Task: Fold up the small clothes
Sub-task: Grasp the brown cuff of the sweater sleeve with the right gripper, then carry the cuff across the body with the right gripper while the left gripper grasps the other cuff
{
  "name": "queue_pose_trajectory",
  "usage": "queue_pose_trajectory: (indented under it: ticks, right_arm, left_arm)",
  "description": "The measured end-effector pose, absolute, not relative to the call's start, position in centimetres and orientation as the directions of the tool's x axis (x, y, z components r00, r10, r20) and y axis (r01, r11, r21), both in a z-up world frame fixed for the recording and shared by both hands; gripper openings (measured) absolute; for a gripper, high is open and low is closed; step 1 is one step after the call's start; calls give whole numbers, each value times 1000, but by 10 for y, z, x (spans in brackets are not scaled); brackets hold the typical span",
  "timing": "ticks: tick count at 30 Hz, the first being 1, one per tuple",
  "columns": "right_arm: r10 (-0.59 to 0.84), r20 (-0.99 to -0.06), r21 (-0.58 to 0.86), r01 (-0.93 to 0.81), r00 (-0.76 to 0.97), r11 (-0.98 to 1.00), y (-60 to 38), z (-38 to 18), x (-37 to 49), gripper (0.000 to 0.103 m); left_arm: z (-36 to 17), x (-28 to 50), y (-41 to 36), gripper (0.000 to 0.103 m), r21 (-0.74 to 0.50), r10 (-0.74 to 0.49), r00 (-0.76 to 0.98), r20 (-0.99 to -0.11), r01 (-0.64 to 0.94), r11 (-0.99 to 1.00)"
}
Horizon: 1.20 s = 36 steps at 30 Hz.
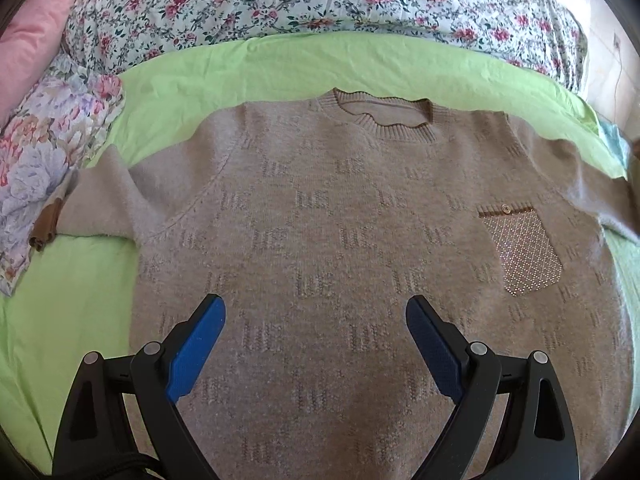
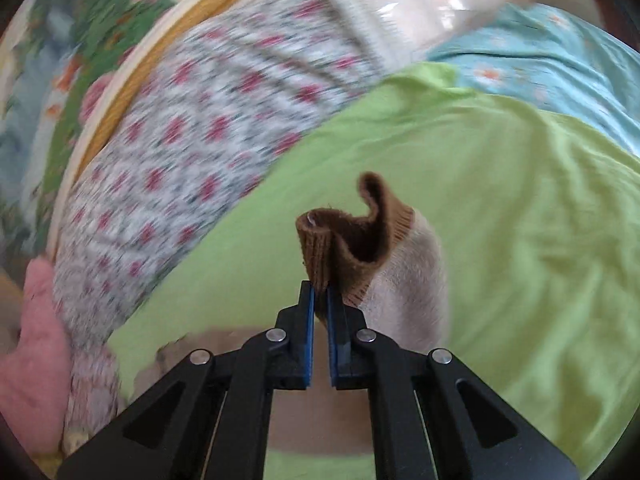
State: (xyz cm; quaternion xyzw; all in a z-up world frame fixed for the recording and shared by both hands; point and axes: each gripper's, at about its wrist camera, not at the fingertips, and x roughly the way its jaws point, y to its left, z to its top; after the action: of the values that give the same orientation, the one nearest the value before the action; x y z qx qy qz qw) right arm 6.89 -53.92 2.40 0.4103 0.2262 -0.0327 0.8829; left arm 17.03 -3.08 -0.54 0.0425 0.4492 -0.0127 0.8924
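Knit cuff (image 2: 320,256) is what your right gripper (image 2: 319,296) is pinching, its 2 blue pads clamped on the brown ribbing while the pale sleeve (image 2: 412,280) is hanging lifted above the green sheet (image 2: 520,200). Your left gripper (image 1: 316,320) is hovering spread wide and empty over the lower front of the sweater (image 1: 320,208), which is lying flat, face up on the bed.

Only a thin edge of ribbing is sitting between the pads, so a quick swing across could be pulling it free or dragging the body out of square.

Left view is showing the whole garment, pocket (image 1: 520,252) and collar (image 1: 384,116); right view alone is showing the grip, though blurred.
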Motion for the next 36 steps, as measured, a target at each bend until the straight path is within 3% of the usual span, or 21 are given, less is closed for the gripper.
queue_pose_trajectory:
  ticks: [8,16,20,24,26,28,36]
  right_arm:
    - [504,-370,724,-99,780,683,-363,58,162,7]
    - [694,-415,746,-216,589,630,-210,36,239,7]
    - [736,-445,769,-205,510,606,-170,14,261,7]
    - [756,-483,792,-147,442,593,-159,-11,273,15]
    - [758,-477,803,-131,445,582,-162,-13,270,39]
    - [751,-449,811,-132,485,570,-178,-8,258,46]
    - [652,-388,825,-70,651,561,-250,11,196,45]
  left_arm:
    - [-2,163,-1,92,-18,-37,594,-804,38,999]
    - [-9,167,31,93,-138,-131,575,-807,33,990]
    - [-11,181,38,93,-197,-183,567,-803,37,980]
    - [-17,204,34,93,-271,-261,537,-802,61,961]
    - [-21,216,29,93,-291,-283,517,-808,67,954]
    - [-27,229,22,93,-316,-313,495,-810,81,945]
    - [-36,287,-4,95,-410,-380,481,-790,45,911]
